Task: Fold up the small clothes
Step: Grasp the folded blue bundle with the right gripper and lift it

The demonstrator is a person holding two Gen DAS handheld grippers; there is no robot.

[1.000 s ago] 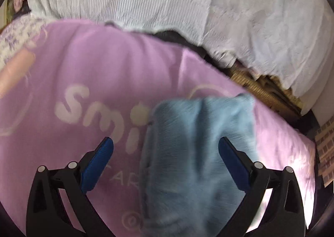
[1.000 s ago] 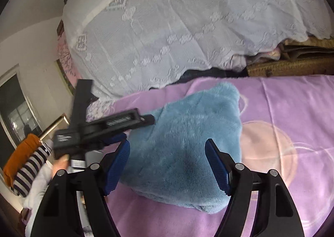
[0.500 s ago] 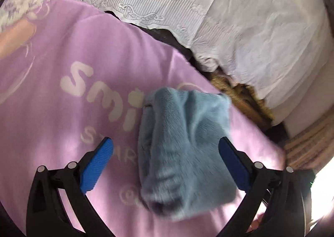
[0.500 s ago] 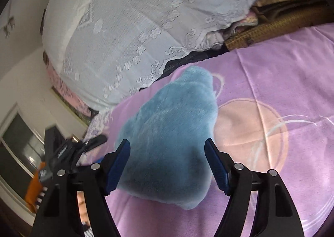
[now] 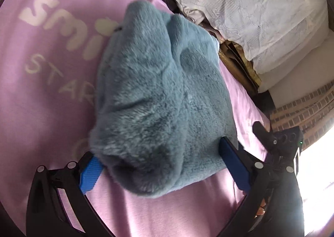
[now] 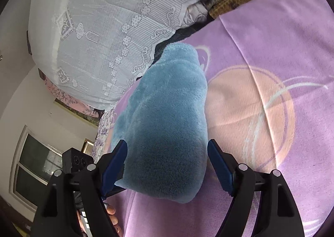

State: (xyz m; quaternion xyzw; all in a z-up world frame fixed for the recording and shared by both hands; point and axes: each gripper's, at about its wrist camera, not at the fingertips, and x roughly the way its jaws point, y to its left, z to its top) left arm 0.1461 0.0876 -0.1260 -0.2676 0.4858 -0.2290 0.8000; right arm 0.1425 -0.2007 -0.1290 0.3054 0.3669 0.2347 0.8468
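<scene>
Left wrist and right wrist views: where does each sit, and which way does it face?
Left wrist: on the left gripper, looking down at the blue fleece garment; the jaws straddle it.
Right wrist: on the right gripper, jaws opening astride the garment's other end; a hand shows.
Shared: garment, purple blanket, lace cover, each other's gripper.

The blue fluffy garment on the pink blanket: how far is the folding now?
Done: the blue fluffy garment lies in a thick, doubled-over bundle on the pink blanket. In hand: both the left gripper and the right gripper straddle it, the right's jaws opening, neither clamping. Left: maybe a final fold or tidying, though I cannot be sure.
</scene>
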